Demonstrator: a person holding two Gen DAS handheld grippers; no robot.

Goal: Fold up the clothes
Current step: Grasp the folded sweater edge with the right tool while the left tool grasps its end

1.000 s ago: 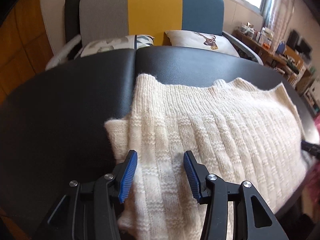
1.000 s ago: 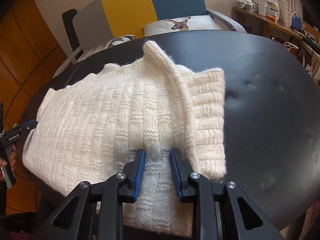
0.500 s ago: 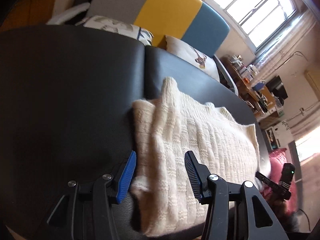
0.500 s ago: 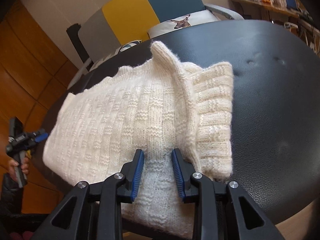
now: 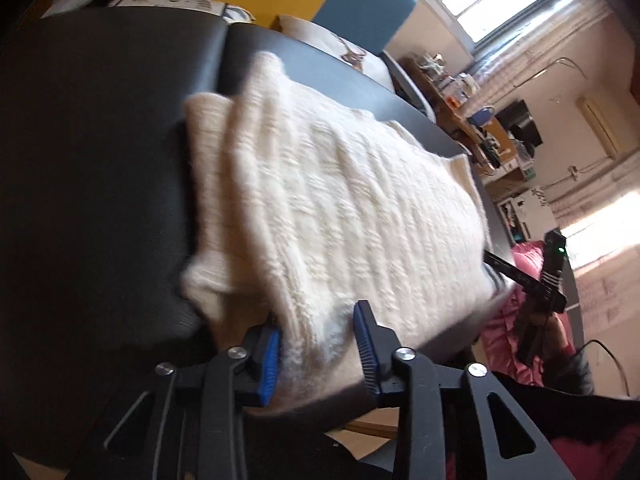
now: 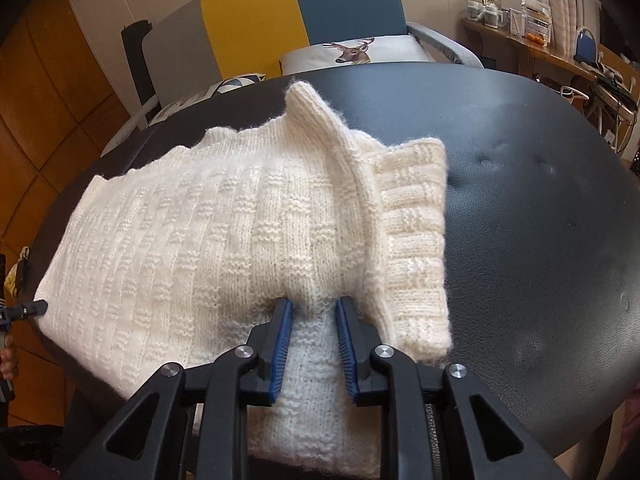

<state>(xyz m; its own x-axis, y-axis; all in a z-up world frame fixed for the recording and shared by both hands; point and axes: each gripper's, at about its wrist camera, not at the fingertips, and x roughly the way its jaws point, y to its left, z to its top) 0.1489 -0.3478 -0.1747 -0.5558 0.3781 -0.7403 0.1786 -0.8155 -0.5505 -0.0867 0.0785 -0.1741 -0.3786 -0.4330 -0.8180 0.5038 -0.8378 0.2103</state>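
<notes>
A cream knitted sweater (image 6: 224, 240) lies folded on the black padded table (image 6: 540, 208), one ribbed part (image 6: 416, 240) sticking out on the right. My right gripper (image 6: 312, 344) is at the near edge. Its jaws are closing, and its blue pads pinch a raised ridge of the knit. In the blurred left wrist view the sweater (image 5: 340, 200) stretches away across the table (image 5: 100, 160). My left gripper (image 5: 318, 356) is at the near hem. Its jaws are closing, with fabric filling the gap between the pads. The right gripper (image 5: 532, 280) shows at the sweater's far end.
Behind the table stands a sofa (image 6: 256, 36) with a grey, yellow and blue back and a deer cushion (image 6: 352, 50). A cluttered wooden desk (image 6: 540, 44) runs along the right wall. The table's near edge is just under both grippers. A person's hand (image 5: 536, 328) holds the far gripper.
The left gripper has swung and tilted to the sweater's near hem, and its jaws have narrowed around the fabric. The right gripper has stayed put, its jaws slightly tighter on the ridge.
</notes>
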